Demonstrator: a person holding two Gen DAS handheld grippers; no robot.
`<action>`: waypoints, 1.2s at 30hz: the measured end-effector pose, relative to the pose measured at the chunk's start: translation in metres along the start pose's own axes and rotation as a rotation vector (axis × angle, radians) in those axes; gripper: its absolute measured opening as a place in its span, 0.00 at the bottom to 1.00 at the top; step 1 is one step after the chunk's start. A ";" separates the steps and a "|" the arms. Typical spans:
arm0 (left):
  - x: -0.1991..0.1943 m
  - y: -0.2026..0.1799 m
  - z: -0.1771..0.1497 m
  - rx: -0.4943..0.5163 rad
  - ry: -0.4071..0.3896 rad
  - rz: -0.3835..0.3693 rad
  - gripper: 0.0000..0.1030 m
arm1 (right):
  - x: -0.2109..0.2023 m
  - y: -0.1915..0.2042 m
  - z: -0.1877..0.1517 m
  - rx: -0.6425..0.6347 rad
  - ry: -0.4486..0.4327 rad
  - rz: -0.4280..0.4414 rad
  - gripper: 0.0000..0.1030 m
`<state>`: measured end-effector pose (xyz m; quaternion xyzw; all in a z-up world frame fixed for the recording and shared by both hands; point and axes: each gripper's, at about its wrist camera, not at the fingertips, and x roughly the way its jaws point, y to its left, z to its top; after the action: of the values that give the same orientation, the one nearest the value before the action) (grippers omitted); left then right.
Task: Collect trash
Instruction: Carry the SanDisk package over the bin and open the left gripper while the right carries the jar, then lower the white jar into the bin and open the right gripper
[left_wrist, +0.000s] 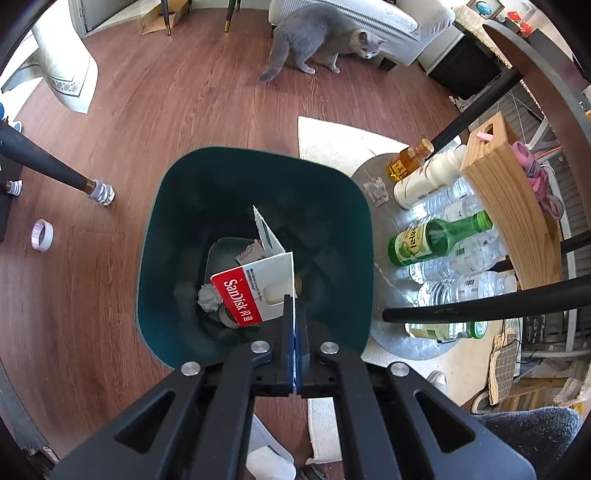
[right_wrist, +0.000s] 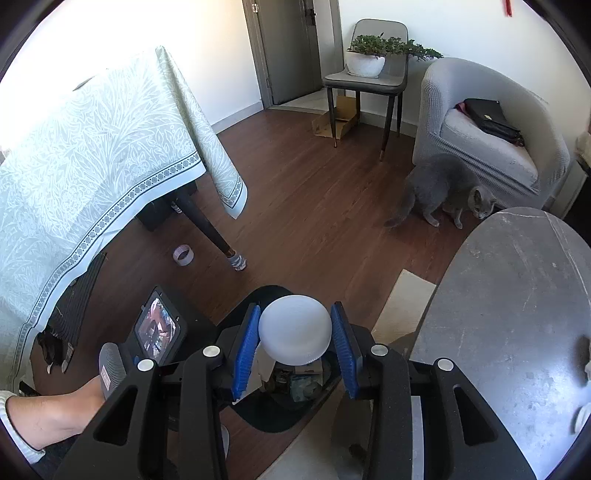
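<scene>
Pinching a white card (left_wrist: 271, 284) by its edge, the left gripper (left_wrist: 294, 306) hangs over the open green bin (left_wrist: 166, 236), jaws clamped tight on it. A red band on the card reads "SanDisk" in white, with smaller print too fine to read. Inside the bin lie a crumpled grey wad (left_wrist: 208, 299) and other scraps. Beside the bin stands a green bottle (left_wrist: 436, 238) whose label script I cannot read. The right gripper (right_wrist: 295, 334) grasps a white round lid (right_wrist: 294, 328) between its blue pads (right_wrist: 245, 343), above the bin (right_wrist: 266, 413). A grey cat (right_wrist: 439, 188) stands by the armchair (right_wrist: 491, 136).
</scene>
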<state>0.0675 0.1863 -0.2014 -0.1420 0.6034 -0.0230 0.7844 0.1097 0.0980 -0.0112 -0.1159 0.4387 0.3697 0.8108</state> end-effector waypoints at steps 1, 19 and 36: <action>0.000 0.003 0.000 -0.010 0.004 -0.001 0.11 | 0.002 0.000 0.001 0.001 0.003 0.002 0.38; -0.076 0.034 0.013 -0.094 -0.230 0.019 0.17 | 0.048 0.022 -0.004 -0.022 0.069 0.025 0.38; -0.131 0.018 0.019 -0.061 -0.364 0.030 0.10 | 0.125 0.029 -0.044 -0.021 0.239 0.034 0.38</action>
<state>0.0481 0.2349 -0.0783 -0.1586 0.4539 0.0331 0.8762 0.1049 0.1578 -0.1333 -0.1602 0.5303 0.3713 0.7451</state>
